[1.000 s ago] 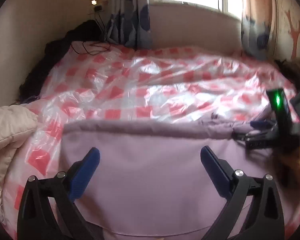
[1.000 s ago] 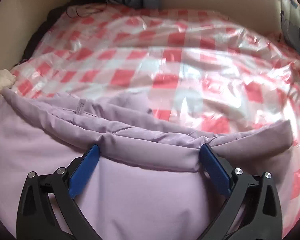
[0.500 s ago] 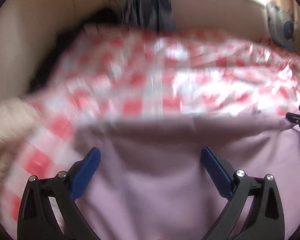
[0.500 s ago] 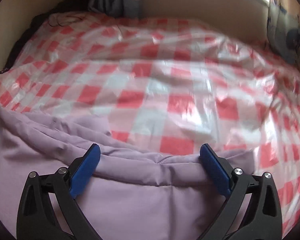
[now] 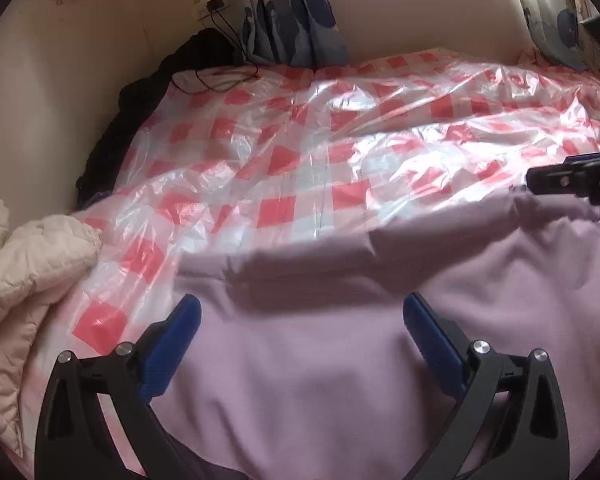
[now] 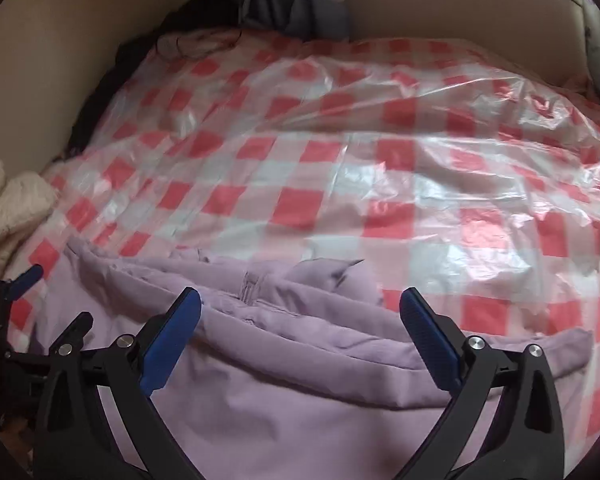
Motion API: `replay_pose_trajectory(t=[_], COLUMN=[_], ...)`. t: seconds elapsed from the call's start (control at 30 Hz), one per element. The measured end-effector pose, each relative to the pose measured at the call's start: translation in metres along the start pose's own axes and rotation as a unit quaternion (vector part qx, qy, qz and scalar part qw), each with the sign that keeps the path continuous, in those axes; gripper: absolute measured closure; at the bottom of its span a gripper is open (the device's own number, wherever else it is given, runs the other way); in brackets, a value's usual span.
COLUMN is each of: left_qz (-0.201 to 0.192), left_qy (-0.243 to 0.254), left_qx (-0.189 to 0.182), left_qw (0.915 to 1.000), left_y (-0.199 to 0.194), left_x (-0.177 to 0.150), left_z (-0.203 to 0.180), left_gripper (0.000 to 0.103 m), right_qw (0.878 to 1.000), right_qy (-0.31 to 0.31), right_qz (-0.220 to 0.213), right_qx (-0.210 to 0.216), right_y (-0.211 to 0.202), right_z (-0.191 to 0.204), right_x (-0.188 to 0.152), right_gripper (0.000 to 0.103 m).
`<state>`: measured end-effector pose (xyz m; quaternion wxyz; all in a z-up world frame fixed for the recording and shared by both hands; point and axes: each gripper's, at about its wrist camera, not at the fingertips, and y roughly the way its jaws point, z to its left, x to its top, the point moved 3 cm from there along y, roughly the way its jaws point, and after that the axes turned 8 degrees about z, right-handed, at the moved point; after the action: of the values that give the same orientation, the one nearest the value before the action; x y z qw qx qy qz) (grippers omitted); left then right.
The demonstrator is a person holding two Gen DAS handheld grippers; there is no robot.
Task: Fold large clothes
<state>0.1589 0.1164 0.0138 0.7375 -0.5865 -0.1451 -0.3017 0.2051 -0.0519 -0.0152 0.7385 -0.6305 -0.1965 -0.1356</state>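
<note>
The lilac garment (image 5: pixel 340 380) lay at the near edge of the bed (image 5: pixel 320 168), on its red-checked plastic sheet (image 6: pixel 340 184), with a thick roll of folded cloth along its far side. To fold it well, each pair of tongs probably needed a firm bite on that rolled edge near a corner, both lifting level so the layers would not slide. The left tongs (image 5: pixel 302 326) hung low over the garment's left part, jaws wide apart and empty; the right tongs (image 6: pixel 300 320) hovered over the rumpled edge, equally agape, pointing across the bed.
</note>
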Motion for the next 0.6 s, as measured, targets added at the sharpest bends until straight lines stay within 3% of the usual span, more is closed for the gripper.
replay_pose_trajectory(t=[0.07, 0.13, 0.23, 0.3, 0.4, 0.47, 0.5, 0.53, 0.57, 0.6], left_qz=[-0.014, -0.027, -0.027, -0.034, -0.043, -0.043, -0.044, -0.046, -0.044, -0.034], left_qy=[-0.029, -0.017, -0.003, -0.012, -0.024, -0.03, -0.037, -0.048, -0.053, -0.052], left_qx=[-0.016, 0.013, 0.018, 0.008, -0.004, -0.012, -0.031, -0.061, -0.066, -0.061], left_qw=[0.9994, 0.9994, 0.9995, 0.9993, 0.9988, 0.9985, 0.9979, 0.9959, 0.9954, 0.9962], left_y=[0.005, 0.001, -0.001, -0.007, -0.012, -0.011, -0.01, -0.011, -0.01, -0.006], left_x=[-0.008, -0.012, -0.022, -0.027, -0.033, -0.034, -0.034, -0.033, -0.032, -0.032], left_z=[0.006, 0.0, -0.005, -0.001, 0.004, 0.005, 0.006, 0.009, 0.011, 0.01], left_gripper=[0.005, 0.005, 0.005, 0.005, 0.005, 0.005, 0.005, 0.005, 0.005, 0.005], right_qw=[0.998, 0.999, 0.998, 1.0, 0.996, 0.991, 0.992, 0.996, 0.995, 0.996], right_qy=[-0.019, -0.018, -0.016, 0.008, 0.007, 0.024, 0.04, 0.059, 0.08, 0.073], right_qz=[0.057, 0.039, 0.061, 0.014, -0.075, -0.073, -0.049, -0.038, -0.04, -0.037], right_qx=[-0.017, -0.029, -0.015, 0.008, -0.056, -0.106, -0.106, -0.06, -0.034, -0.044], right_y=[0.061, 0.064, 0.043, -0.009, -0.075, -0.068, -0.048, -0.032, -0.028, -0.029], right_z=[0.011, 0.015, 0.008, -0.007, -0.041, -0.078, -0.102, -0.117, -0.126, -0.123], right_x=[-0.013, -0.015, -0.015, -0.022, -0.052, -0.078, -0.095, -0.108, -0.113, -0.11], right_gripper=[0.006, 0.006, 0.006, 0.006, 0.006, 0.006, 0.006, 0.006, 0.006, 0.006])
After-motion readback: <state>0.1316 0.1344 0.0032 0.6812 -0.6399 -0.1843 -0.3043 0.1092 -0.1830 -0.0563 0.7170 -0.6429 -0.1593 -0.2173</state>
